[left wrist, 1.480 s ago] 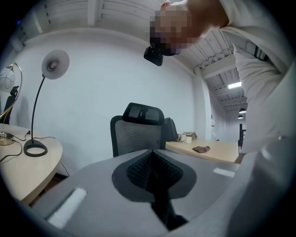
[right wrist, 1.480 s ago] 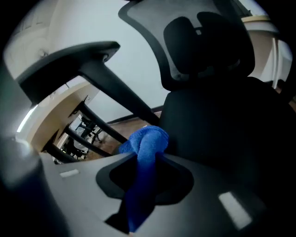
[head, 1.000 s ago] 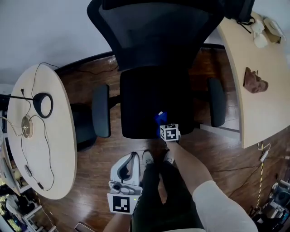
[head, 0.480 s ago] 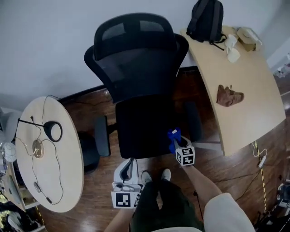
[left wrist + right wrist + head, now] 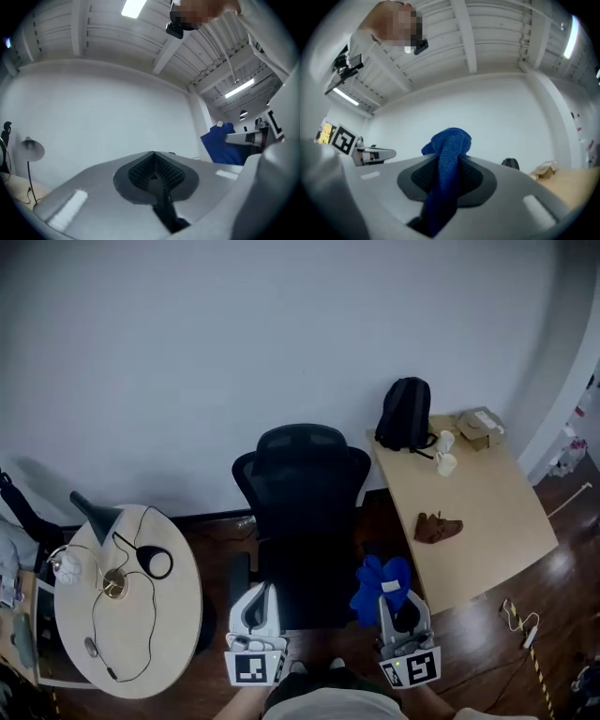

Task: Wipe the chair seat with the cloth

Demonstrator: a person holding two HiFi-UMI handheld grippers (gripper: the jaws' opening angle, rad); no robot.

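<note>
R tool (image 5: 394, 604) has come up off the chair seat (image 5: 305, 589) vs 1 s ago. Both tools now sit raised near the body, so wiping looks paused or done. R tool is clamped on the blue cloth (image 5: 380, 579), held clear of the seat. L tool (image 5: 262, 601) has its jaws together, empty.

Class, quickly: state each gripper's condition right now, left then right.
Left gripper: closed, holding nothing.
Right gripper: closed on the blue cloth.
</note>
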